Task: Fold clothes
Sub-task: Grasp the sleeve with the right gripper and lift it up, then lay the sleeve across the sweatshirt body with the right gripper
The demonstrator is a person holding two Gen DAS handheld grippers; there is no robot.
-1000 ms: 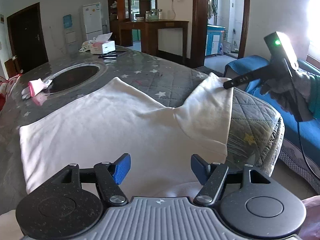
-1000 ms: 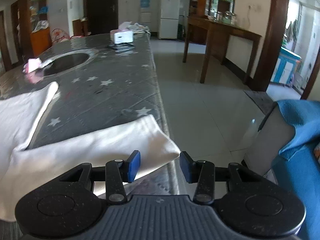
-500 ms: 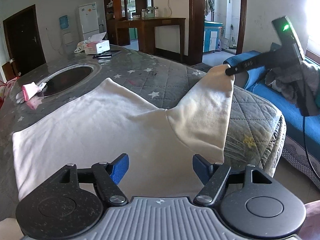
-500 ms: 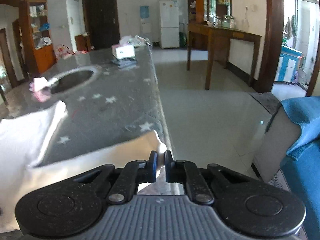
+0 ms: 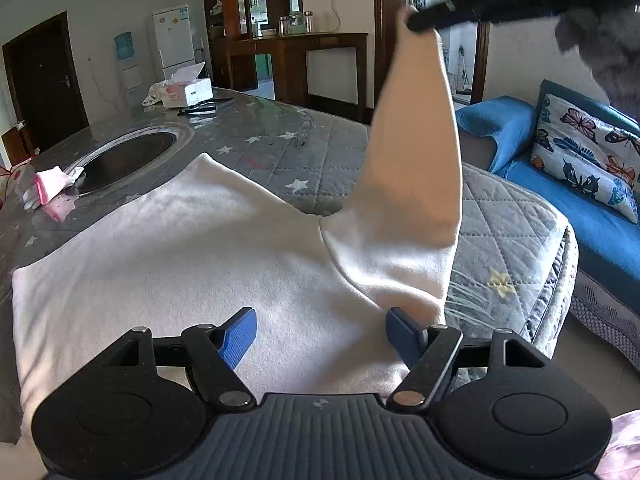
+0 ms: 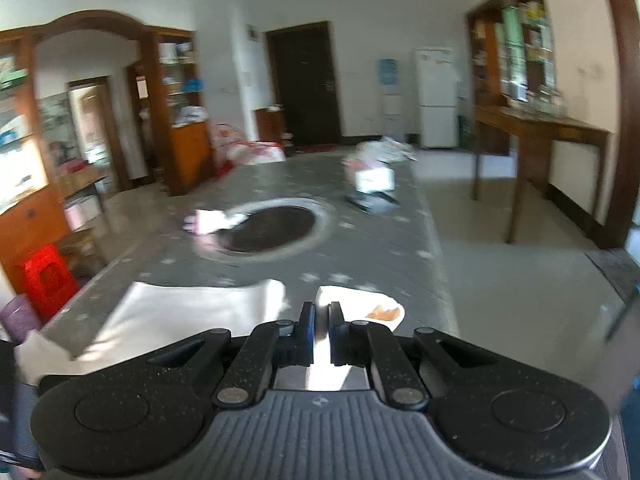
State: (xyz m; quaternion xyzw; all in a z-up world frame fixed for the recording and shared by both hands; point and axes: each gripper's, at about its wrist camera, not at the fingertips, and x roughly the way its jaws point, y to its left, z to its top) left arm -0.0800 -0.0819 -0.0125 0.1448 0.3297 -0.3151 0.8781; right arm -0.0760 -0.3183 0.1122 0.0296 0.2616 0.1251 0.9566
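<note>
Sunlit and cluttered with dark wooden shelving, the living room holds a long table covered in a grey quilted cloth with white stars (image 5: 320,152), its far half showing a dark round inset ringed in pale grey (image 5: 124,156). Spread flat over the near end of that cloth lies a cream-white long-sleeved garment (image 5: 168,256), its body toward the left gripper's camera.

One sleeve of the garment (image 5: 412,152) stands up off the table, stretched almost vertical, its cuff pinched at the top by the right gripper (image 5: 416,22), whose black fingers are clamped tight on the fabric (in the right wrist view a strip of white cloth shows squeezed between the blue pads (image 6: 306,334), though that picture is smeared by motion). The sleeve's lower end joins the body at a shoulder seam just ahead of the left gripper.

The left gripper (image 5: 320,330) hovers low over the garment's near edge with its blue-padded jaws spread wide, nothing between them but the cloth beneath.

Farther off sit a white tissue box (image 5: 186,90), a small pink-and-white bundle (image 5: 48,190) beside the round inset, and a blue sofa with a butterfly-print cushion (image 5: 584,148) to the right.
</note>
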